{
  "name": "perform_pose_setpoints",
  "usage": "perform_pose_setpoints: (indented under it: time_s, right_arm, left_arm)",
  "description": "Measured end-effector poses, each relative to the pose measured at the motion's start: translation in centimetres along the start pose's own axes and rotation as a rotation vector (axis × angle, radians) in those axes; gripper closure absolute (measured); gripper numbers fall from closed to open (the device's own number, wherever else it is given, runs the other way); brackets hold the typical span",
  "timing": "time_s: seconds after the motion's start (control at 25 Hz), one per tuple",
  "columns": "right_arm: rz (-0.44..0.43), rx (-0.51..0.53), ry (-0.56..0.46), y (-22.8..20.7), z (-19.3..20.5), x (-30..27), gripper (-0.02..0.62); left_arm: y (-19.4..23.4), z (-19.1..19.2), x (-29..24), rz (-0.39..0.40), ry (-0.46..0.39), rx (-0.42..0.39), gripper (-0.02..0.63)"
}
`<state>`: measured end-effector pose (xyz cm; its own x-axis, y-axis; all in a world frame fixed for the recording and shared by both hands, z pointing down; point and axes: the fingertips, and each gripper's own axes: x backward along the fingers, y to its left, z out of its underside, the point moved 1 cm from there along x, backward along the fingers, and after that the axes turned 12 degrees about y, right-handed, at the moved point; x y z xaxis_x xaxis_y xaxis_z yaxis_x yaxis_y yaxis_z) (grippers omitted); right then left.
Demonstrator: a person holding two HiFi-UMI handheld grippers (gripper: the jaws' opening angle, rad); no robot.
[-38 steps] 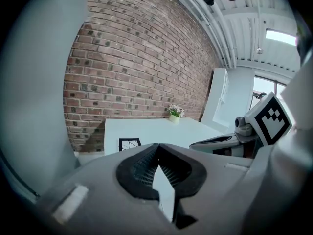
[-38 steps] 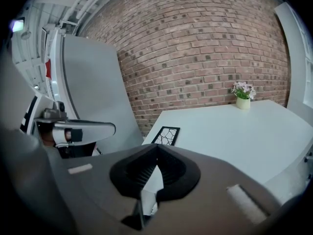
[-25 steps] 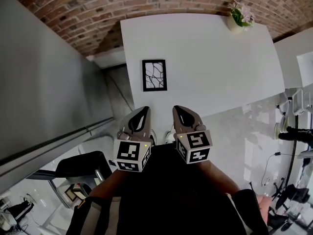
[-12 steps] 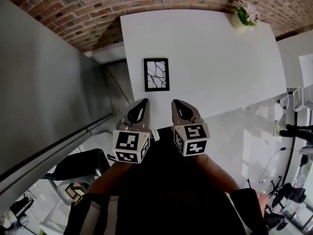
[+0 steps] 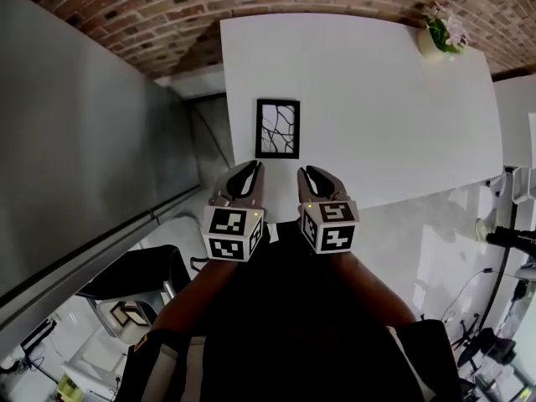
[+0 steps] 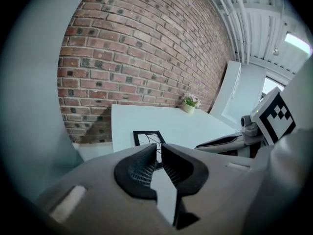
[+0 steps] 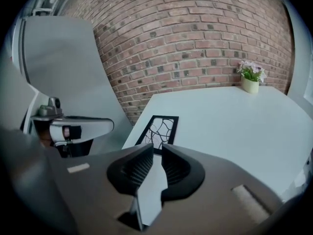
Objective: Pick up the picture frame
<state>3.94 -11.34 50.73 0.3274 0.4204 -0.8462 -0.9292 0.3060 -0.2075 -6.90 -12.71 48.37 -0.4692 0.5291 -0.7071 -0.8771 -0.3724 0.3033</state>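
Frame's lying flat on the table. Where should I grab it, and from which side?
Take the picture frame by its near short border, coming in low from the near side of the table. It lies flat, face up, so a top-down pinch likely finds no purchase; that thin border points at you and sits nearest.

The head view looks steeply down onto the white desk (image 5: 377,99), with the left tongs (image 5: 250,170) and right tongs (image 5: 308,174) close beneath it. Each gripper view sits just behind its own jaws, facing across the desk toward the brick wall (image 5: 167,7). All three share the picture frame (image 5: 278,129) and flower pot (image 5: 434,42).
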Motion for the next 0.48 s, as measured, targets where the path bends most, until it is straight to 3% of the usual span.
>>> perform_pose_setpoints:
  time_s: [0.48]
  right_arm:
    - [-0.032,-0.054,0.066,-1.5,0.5,-3.2,0.492]
  left_arm:
    - [2.0,1.6,-3.8,-0.041,0.101,0.032,0.513]
